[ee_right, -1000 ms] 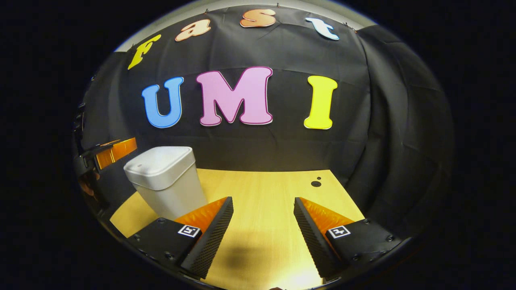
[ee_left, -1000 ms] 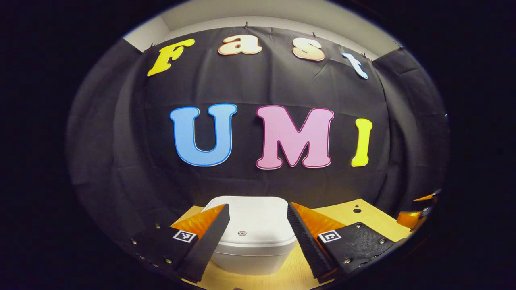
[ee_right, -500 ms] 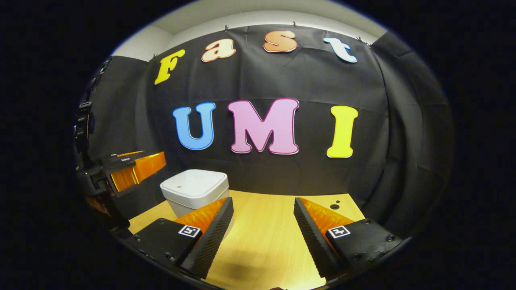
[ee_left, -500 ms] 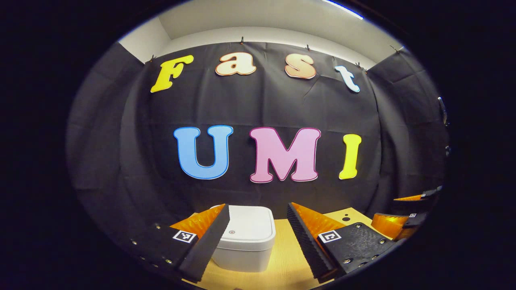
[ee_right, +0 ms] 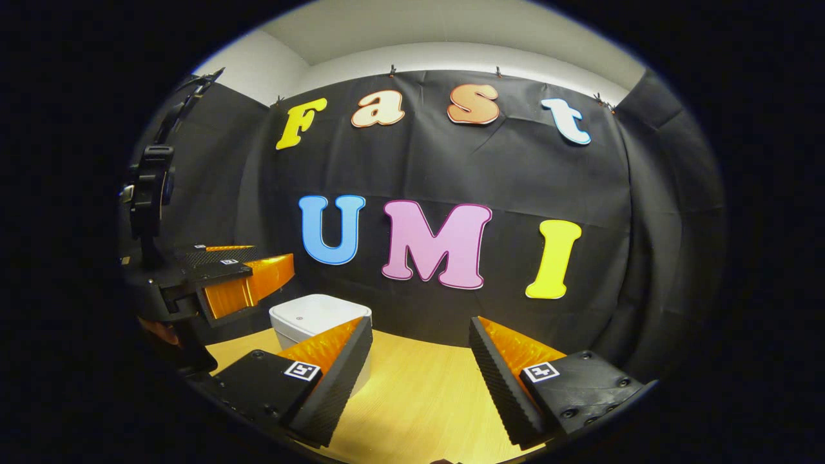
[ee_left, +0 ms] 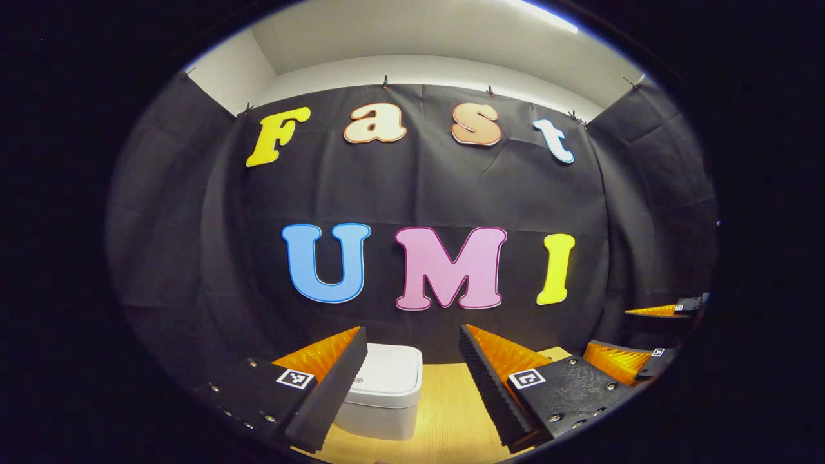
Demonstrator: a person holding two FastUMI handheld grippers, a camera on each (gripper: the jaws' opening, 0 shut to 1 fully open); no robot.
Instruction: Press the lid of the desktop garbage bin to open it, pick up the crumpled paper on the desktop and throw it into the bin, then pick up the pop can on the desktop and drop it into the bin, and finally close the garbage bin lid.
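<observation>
White plastic bin [ee_left: 384,393], lid shut, sits at twelve o'clock of the gaping, empty left gripper [ee_left: 412,380]; right gripper [ee_right: 419,380], also spread, has it at ten.

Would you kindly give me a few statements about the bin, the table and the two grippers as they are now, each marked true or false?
1. The bin's lid is down. True.
2. The left gripper is clamped on the bin. False: its fingers stand apart and hold nothing, with the bin farther off between them.
3. The right gripper is open and holds nothing. True.
4. The bin lies tipped on its side. False: it stands upright on the wooden table.
5. In the right gripper view, the left gripper appears to the left of the bin. True.
</observation>
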